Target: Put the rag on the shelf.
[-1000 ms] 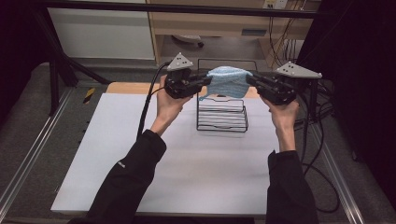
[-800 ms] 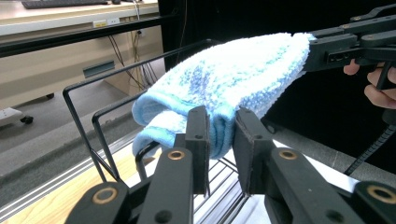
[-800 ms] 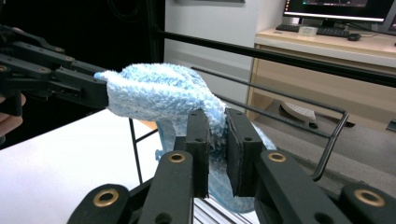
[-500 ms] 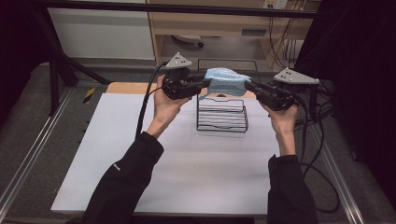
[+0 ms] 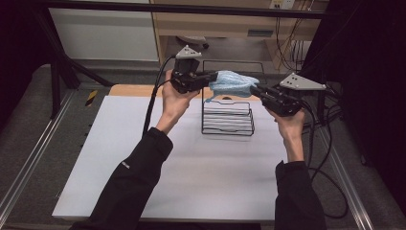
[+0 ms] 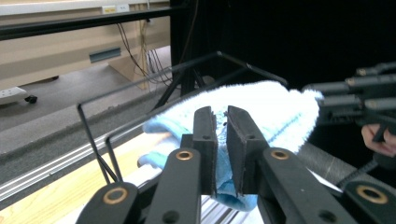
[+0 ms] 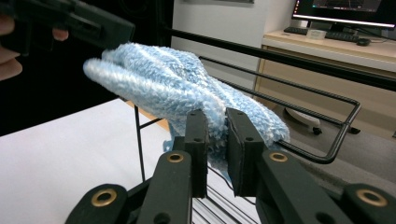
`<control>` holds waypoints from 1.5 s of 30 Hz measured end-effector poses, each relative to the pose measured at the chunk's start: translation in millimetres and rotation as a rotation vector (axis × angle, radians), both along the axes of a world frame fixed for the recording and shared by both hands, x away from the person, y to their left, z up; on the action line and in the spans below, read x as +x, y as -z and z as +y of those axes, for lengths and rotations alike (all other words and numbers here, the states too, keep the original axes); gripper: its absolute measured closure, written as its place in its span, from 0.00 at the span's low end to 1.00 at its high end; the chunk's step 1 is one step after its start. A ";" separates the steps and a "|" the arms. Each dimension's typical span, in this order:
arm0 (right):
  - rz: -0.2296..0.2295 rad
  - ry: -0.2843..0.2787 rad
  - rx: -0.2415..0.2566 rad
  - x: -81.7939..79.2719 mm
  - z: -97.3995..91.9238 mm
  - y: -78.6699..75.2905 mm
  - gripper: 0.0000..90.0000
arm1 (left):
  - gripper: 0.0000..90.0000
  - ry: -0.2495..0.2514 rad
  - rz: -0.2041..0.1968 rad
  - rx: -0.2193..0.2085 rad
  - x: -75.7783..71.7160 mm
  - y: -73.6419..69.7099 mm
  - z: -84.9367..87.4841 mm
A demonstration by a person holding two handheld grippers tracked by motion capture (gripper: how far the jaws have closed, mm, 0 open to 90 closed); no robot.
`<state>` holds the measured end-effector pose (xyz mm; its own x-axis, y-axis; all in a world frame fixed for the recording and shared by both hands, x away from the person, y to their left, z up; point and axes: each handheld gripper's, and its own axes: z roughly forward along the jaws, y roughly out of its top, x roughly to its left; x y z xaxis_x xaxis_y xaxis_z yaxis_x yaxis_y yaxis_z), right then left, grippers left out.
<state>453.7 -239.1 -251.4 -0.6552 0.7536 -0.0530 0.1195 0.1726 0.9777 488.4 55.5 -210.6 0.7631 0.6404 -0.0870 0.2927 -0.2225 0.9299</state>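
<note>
Both sleeves come in from the near edge over the white desk, forearms raised. Each hand carries a hand-held gripper up at the level of the rack's top.

Right hand-held gripper: points toward the left one, jaws nearly together, pinching one end of the light blue fuzzy cloth. In the right gripper view the cloth is bunched between the pads and runs away from them toward the other gripper.

Left hand-held gripper: jaws have just been closing, cloth between them. In the left gripper view they stand close on a fold of the cloth, pads pressing the fabric.

Cloth: held off the desk between the two grippers, crumpled rather than stretched, above the black wire rack. It lies against the rack's upper wire in the right gripper view.

Rack: stands on the desk's far half, centre.

Beyond: wooden strip along the desk's far edge, grey floor, pale cabinet.
</note>
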 end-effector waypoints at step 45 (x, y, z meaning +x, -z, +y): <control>0.114 0.057 0.011 13.2 2.6 37.2 0.99 | 0.99 -0.018 0.004 0.115 8.1 58.1 -15.4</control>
<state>466.9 -236.5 -288.6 -0.6128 0.7897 0.0275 0.2391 0.1521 0.9590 496.5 40.1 -268.7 0.7509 0.6603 -0.0156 0.3018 -0.3221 0.8973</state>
